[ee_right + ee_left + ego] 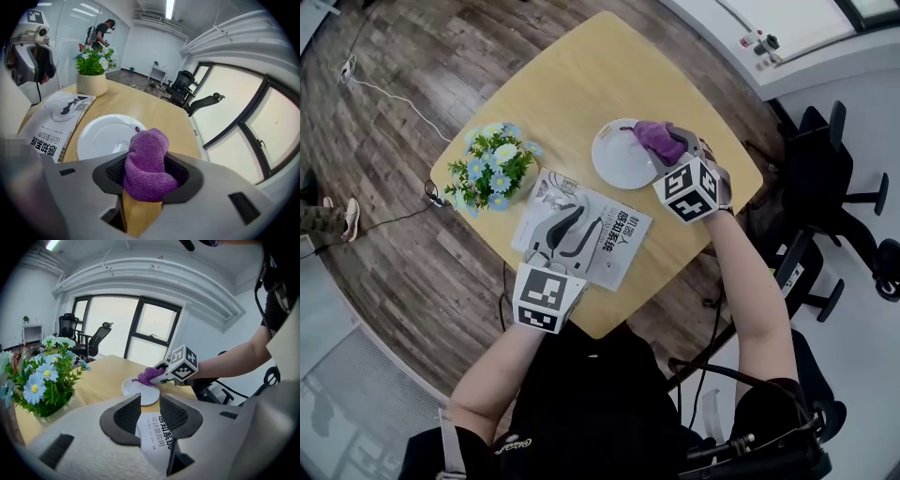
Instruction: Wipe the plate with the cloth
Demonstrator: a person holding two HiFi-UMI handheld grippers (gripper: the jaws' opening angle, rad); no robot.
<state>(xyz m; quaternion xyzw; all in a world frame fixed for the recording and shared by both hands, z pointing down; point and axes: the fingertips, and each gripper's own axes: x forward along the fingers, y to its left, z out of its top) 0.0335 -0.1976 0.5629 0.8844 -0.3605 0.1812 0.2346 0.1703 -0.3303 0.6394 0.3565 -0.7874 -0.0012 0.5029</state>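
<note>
Right gripper (pixel 149 180): we pinch the soft purple terry cloth (pixel 146 157), bunched over the round white ceramic plate (pixel 105 136) rim | left gripper (pixel 150 414): jaws narrowly apart, empty | cloth limp and light, best held mid-wad; plate slick, breakable.

We see a purple cloth (pixel 656 139) at the white plate (pixel 614 164), with blue-and-white flowers (pixel 492 169) near the plate, on a yellow table (pixel 581 84).

Black shirt (pixel 581 403), black-and-white marker cubes (pixel 548 297), grey fingers (pixel 125 418).
</note>
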